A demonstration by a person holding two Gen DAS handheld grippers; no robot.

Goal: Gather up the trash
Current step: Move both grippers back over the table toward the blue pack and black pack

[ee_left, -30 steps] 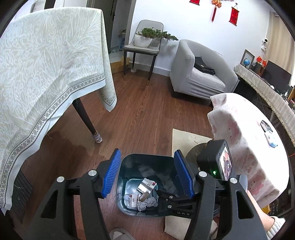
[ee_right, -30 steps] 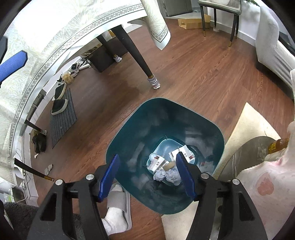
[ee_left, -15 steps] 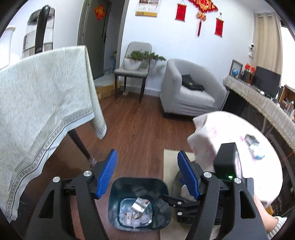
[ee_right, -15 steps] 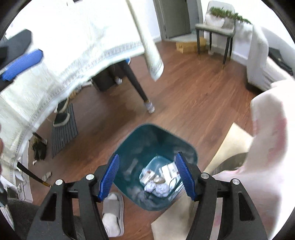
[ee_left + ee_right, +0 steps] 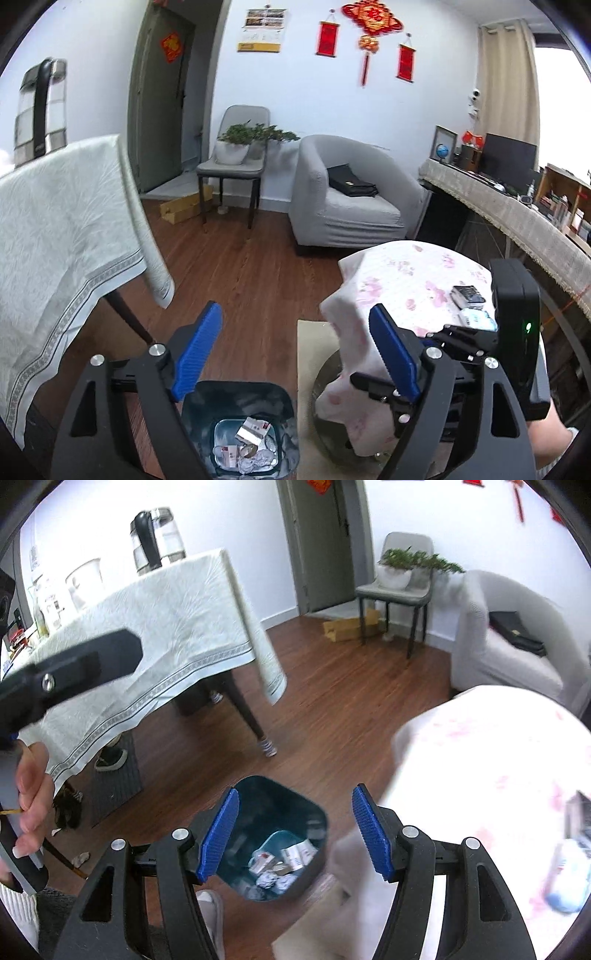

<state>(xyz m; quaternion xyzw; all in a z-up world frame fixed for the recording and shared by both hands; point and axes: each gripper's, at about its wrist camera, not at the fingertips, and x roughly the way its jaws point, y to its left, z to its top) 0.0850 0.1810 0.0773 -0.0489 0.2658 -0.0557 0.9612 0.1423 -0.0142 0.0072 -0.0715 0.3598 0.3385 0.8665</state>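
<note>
1. The left tool (image 5: 295, 350) has its blue fingers (image 5: 199, 350) spread wide apart with nothing between them. It is held above the wooden floor (image 5: 251, 280).
2. The right tool (image 5: 293, 836) is likewise spread apart and grips nothing; its blue pads (image 5: 218, 836) frame the bin from above.
3. The dark teal trash bin (image 5: 236, 402) stands on the floor low in the left wrist view, beneath and between the left tool's fingers. It holds crumpled paper and small cartons (image 5: 251, 437) at its bottom.
4. In the right wrist view the same bin (image 5: 258, 797) sits just beside the round desk with the pink flowered cloth (image 5: 480, 760), and the trash (image 5: 280, 864) inside is visible.
5. A beige mat (image 5: 308, 354) lies on the floor next to the bin, under the round desk's edge.
6. On the round desk (image 5: 413, 280) lie a small dark box (image 5: 467, 295) and a pale blue packet (image 5: 478, 319), close to each other.
7. To the left stands a desk draped in a pale green cloth (image 5: 55, 229), with a kettle (image 5: 40, 107) on top.
8. Farther back, a grey armchair (image 5: 343, 199) holds a black bag (image 5: 352, 181).
9. Beside it a grey chair (image 5: 236, 162) carries a potted plant (image 5: 251, 136).
10. Red hanging ornaments (image 5: 369, 33) decorate the far wall.
</note>
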